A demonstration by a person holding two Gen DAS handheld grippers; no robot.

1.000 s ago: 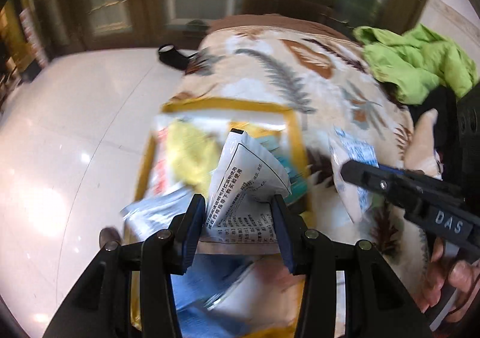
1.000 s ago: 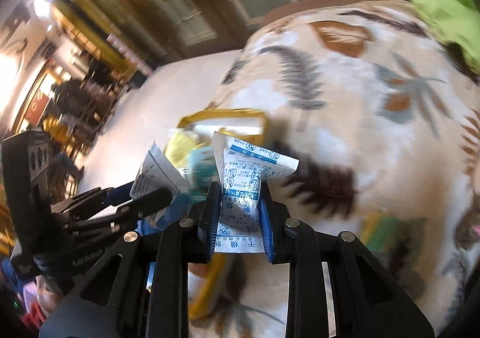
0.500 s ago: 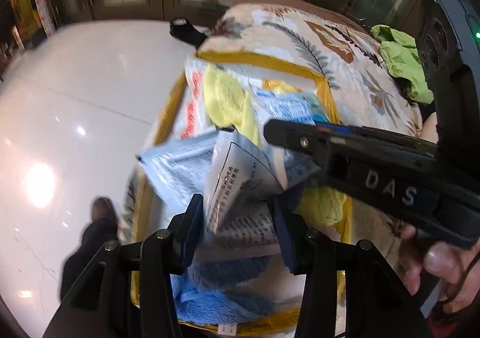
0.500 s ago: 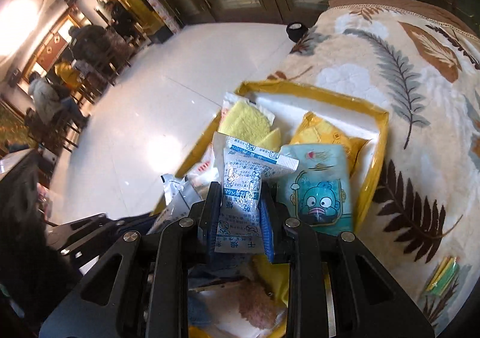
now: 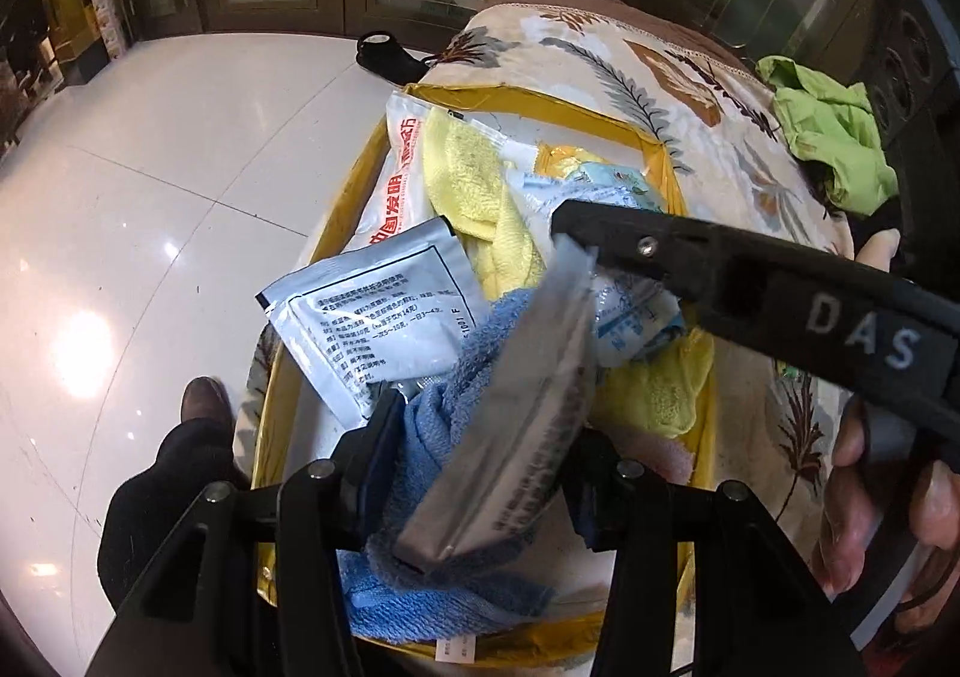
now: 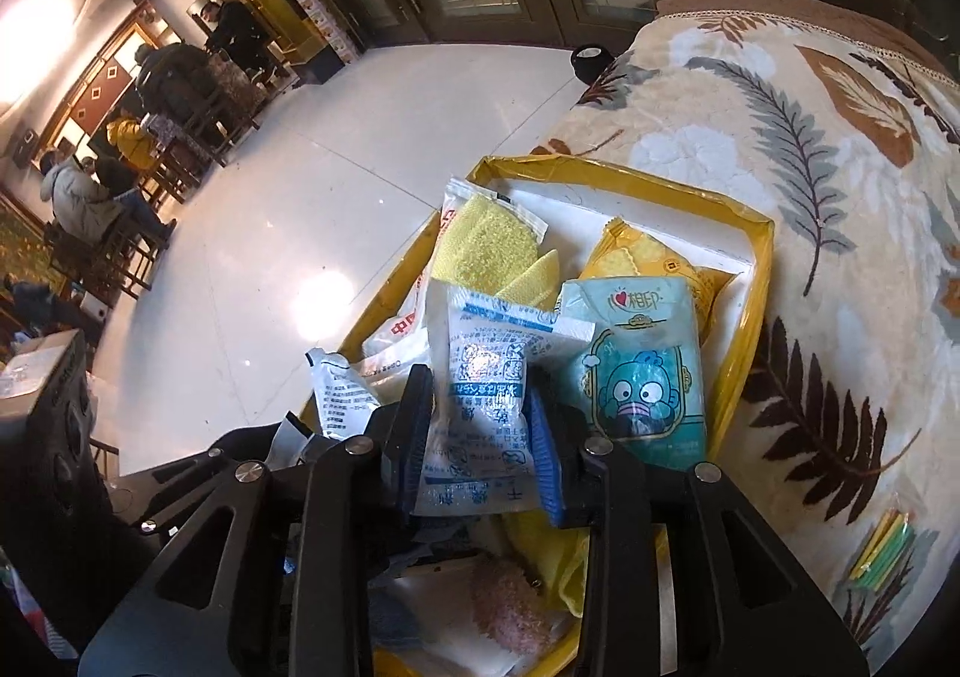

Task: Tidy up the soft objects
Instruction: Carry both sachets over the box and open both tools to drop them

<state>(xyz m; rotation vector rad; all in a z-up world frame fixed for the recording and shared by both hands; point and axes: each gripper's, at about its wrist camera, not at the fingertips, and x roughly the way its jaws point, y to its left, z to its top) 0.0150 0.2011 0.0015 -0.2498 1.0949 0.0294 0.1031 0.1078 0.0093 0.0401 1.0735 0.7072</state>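
Right wrist: right gripper [image 6: 483, 428] clamps blue-white sachet [image 6: 480, 401] above yellow box [image 6: 753, 281] — packets, cloths inside.

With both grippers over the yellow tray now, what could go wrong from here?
1. The two grippers are very close: the right gripper reaches across just ahead of the left gripper, so they might collide.
2. The grey sachet looks blurred and tilted between the left fingers; it may fall onto the blue towel in a poor place.
3. The tray is already crowded, so the white packet could slide over the rim.
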